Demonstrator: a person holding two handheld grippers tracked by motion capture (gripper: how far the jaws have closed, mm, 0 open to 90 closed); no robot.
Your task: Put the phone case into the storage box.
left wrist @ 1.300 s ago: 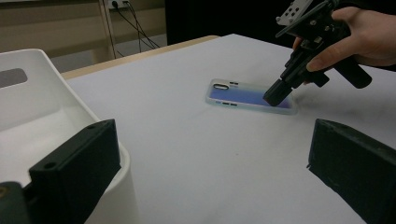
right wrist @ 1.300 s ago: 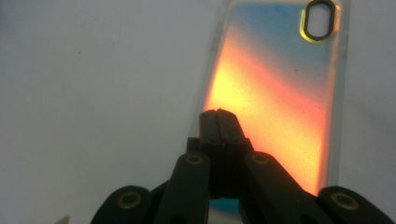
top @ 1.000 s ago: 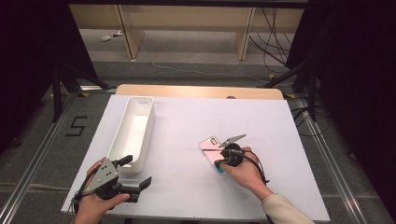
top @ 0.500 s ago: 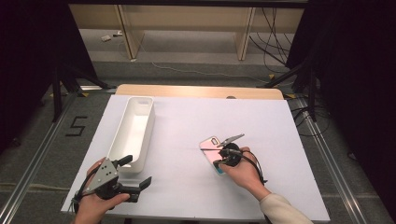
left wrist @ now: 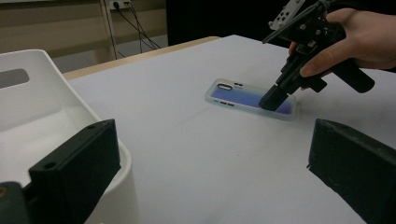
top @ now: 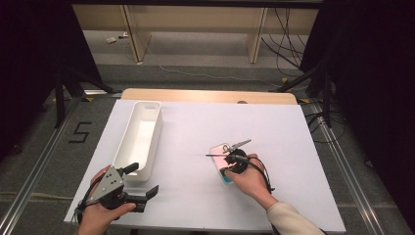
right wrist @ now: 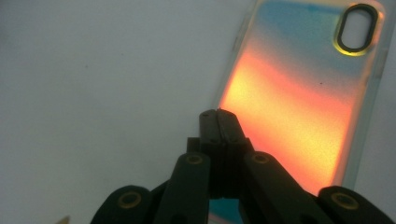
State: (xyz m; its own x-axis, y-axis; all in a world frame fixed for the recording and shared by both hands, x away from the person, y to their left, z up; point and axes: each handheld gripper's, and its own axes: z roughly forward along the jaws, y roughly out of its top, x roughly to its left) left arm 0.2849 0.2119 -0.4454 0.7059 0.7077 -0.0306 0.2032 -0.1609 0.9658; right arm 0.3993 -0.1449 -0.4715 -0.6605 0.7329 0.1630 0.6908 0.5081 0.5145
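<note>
- We see the right gripper [right wrist: 218,116] with its jaws pressed together, tips meeting with no gap and nothing between them.
- Its closed tips sit on or just over the near left edge of the phone case [right wrist: 299,93]; we cannot tell whether they touch it.
- The phone case lies flat on the white table [top: 195,127], stretching ahead and to the right of those jaws, with its camera cut-out at the far end.
- In the left gripper view the right gripper [left wrist: 273,100] points steeply down onto one end of the phone case [left wrist: 243,97].
- We find the left gripper [top: 145,183] with its jaws spread wide and holding nothing.
- The white bin [left wrist: 28,121] stands just at the left jaw, and the phone case lies well ahead, between the two jaws as seen from there.
</note>
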